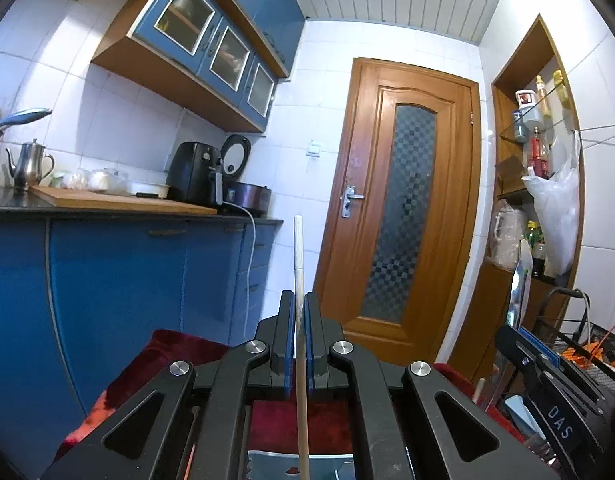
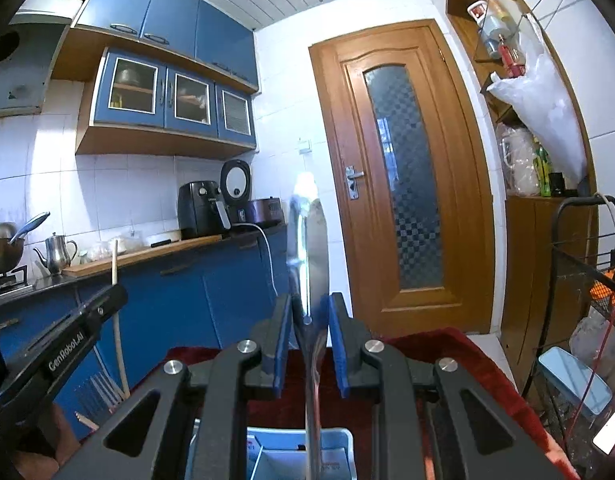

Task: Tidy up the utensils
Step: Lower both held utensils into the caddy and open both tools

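1. Left gripper (image 1: 299, 300): jaws drawn in to a narrow gap, blue pads pressing both sides of a single wooden chopstick (image 1: 299, 264). The stick stands upright, its tip rising above the fingertips and its lower length running down past the camera.
2. Right gripper (image 2: 307, 304): jaws narrowed around the handle of a metal spoon (image 2: 313, 240). The bowl stands upright above the fingertips. Whether both pads touch the handle cannot be told; a small gap shows on each side.
3. Light blue compartment tray (image 2: 339, 440): directly below the right gripper, on a red cloth (image 2: 447, 344); its edge also shows under the left gripper.
4. Further utensils: forks (image 2: 101, 392) near the lower left of the right view, beside the left gripper's body.
5. Wooden door (image 1: 403, 216): beyond both grippers, closed.
6. Blue kitchen counter (image 1: 119, 272): left of both, carrying a metal teapot (image 1: 27, 166).
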A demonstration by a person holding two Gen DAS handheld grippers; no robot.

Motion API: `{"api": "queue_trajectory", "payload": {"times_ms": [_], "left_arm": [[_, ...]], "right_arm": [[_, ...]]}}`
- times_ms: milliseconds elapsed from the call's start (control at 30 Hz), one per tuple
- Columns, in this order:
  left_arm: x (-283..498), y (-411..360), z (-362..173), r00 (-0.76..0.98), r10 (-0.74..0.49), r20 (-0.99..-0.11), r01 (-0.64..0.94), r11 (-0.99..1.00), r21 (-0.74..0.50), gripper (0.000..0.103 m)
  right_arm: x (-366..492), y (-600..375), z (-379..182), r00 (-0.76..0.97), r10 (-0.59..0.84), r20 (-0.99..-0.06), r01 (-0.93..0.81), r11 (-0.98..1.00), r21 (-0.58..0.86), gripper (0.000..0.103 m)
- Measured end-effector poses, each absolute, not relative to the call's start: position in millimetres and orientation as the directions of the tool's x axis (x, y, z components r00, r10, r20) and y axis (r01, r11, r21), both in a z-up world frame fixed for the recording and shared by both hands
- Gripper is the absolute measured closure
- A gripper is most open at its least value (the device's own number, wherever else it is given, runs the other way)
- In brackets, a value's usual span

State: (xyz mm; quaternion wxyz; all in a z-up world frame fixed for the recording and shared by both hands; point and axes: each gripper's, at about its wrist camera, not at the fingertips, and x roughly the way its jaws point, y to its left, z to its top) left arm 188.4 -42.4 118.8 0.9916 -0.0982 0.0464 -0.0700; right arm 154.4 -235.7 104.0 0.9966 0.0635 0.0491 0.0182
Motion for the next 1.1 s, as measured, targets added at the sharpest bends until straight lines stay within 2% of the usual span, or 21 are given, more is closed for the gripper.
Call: {"api": "queue_trajectory", "payload": {"times_ms": [300,367,400,433,467,533,800,1100], "left_arm": [[190.9,-43.2,110.6,0.978,-0.17,-0.124,0.141,0.966,-0.217,0.098],[188.8,-43.8,110.5,0.975,-0.183,-0.129,0.152,0.963,-0.221,0.09],[187.7,-43.7,111.3,0.973,-0.188,-0.133,0.156,0.963,-0.22,0.082],[186.0,-43.6,112.4,0.972,-0.191,-0.135,0.158,0.963,-0.22,0.074],[184.6,-43.8,113.0,0.972,-0.193,-0.134,0.16,0.962,-0.221,0.073],[181.0,-43.0,115.5,0.97,-0.198,-0.138,0.165,0.961,-0.222,0.072],[162.0,-37.9,125.7,0.951,-0.242,-0.194,0.195,0.953,-0.232,0.072],[131.7,-31.1,133.9,0.931,-0.273,-0.241,0.22,0.949,-0.226,0.072]], "right_arm": [[160.9,-230.0,92.8,0.977,0.089,-0.195,-0.068,0.991,0.112,0.082],[158.5,-231.3,92.0,0.973,0.106,-0.205,-0.081,0.989,0.123,0.082],[156.8,-231.8,92.5,0.971,0.112,-0.209,-0.087,0.988,0.127,0.082],[155.6,-232.4,92.9,0.97,0.115,-0.212,-0.089,0.988,0.128,0.08],[153.3,-233.2,94.0,0.97,0.117,-0.212,-0.091,0.987,0.131,0.076],[148.8,-236.1,97.3,0.971,0.127,-0.204,-0.098,0.984,0.146,0.068],[127.6,-240.1,115.1,0.974,0.151,-0.169,-0.122,0.978,0.171,0.068],[100.9,-243.9,120.5,0.961,0.176,-0.216,-0.139,0.974,0.177,0.068]]}}
